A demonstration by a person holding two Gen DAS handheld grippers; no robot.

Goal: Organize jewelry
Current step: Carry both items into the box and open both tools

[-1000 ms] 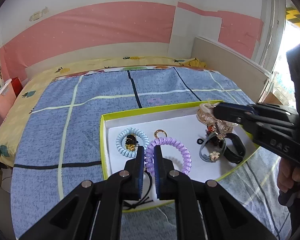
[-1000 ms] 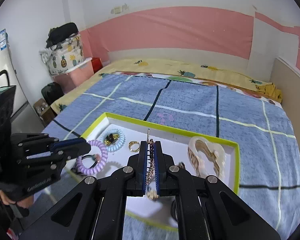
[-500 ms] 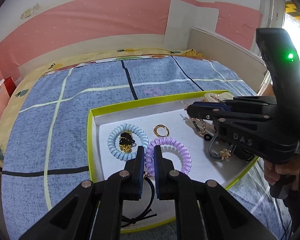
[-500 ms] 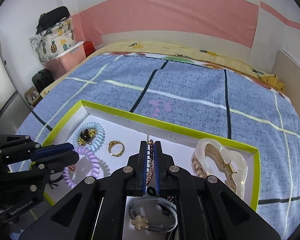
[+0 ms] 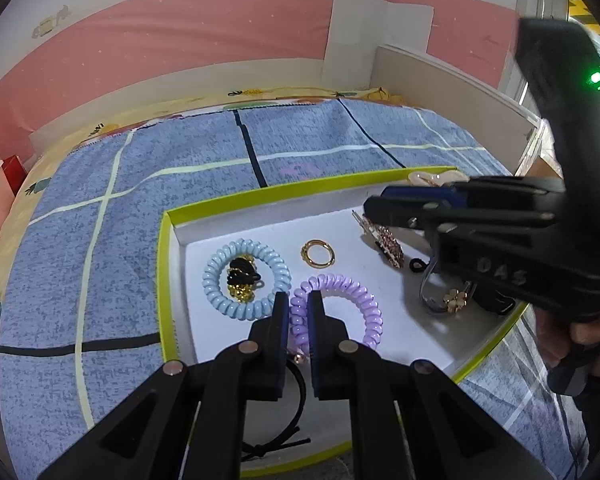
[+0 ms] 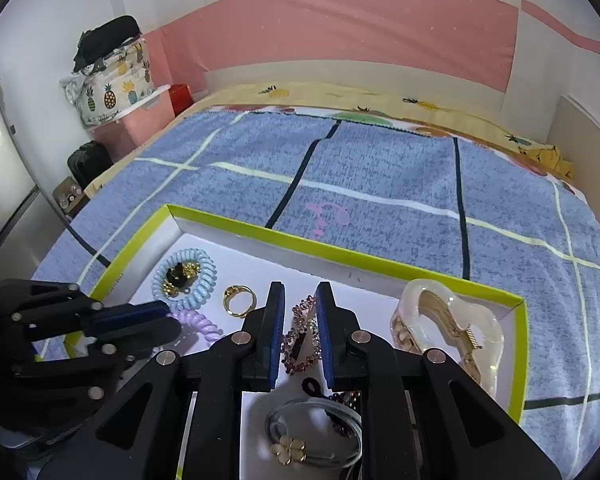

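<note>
Right now our left gripper (image 5: pixel 298 312) has its jaws pinched narrow on the near arc of the purple coil hair tie (image 5: pixel 336 312), which lies in the tray (image 5: pixel 165 264) on the bed (image 6: pixel 380 172). Our right gripper (image 6: pixel 300 332) has its jaws moderately apart and holds nothing; the rhinestone hair clip (image 6: pixel 300 344) lies flat on the tray floor directly between them. Coil tie looks light, springy and stretchy, so we judge a pinch across one strand is enough, though it may bounce when let go. Clip looks stiff, small and flat with a bumpy stone face, probably slippery on edge; best taken across its narrow width near the middle. Beyond the left jaws sits the blue coil tie (image 5: pixel 246 278), touching or nearly touching the purple one, with a gold ring (image 5: pixel 318 253) further out to the right. Right of the right jaws the clear heart claw clip (image 6: pixel 448 328) sits against the tray wall, and below them the grey flower tie (image 6: pixel 312 436). Tray walls are low; open white floor lies ahead of the right jaws, tight between the two grippers.
</note>
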